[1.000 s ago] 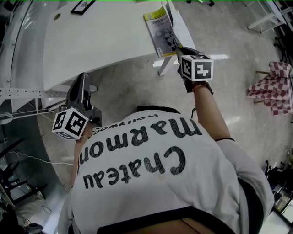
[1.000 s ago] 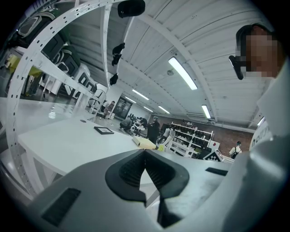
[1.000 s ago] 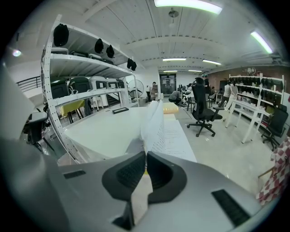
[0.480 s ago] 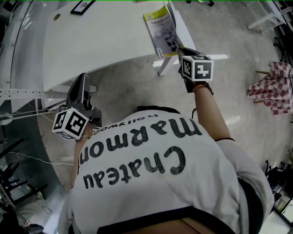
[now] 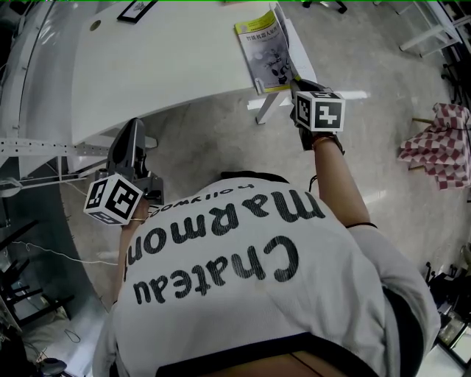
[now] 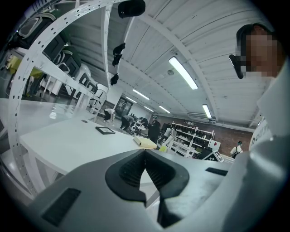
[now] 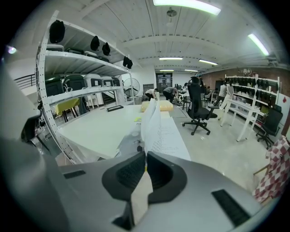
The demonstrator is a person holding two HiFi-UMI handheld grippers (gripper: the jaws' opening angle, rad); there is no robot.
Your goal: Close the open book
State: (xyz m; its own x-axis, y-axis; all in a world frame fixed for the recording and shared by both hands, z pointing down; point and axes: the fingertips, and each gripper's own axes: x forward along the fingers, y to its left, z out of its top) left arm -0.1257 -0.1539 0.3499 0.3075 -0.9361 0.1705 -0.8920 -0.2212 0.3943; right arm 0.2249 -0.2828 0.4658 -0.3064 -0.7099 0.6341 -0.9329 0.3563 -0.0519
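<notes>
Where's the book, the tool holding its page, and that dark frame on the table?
book (image 5: pixel 263 55): head view, its printed face.
right gripper (image 7: pixel 146 156): right gripper view, between its closed jaw tips.
dark frame (image 5: pixel 134 9): head view, its middle.

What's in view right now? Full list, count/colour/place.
table: 1, white, ahead of the person
book: 1, yellow-green cover, open, table's right corner
flat frame: 1, black, table's far side
checked cloth: 1, red-white, far right
office chair: 1, black, aisle beyond table
shelving rack: 1, white, left of table
left gripper: 1, grey, shut, empty, short of the table
right gripper: 1, grey, shut on the book's white page
shirt: 1, white, black lettering
</notes>
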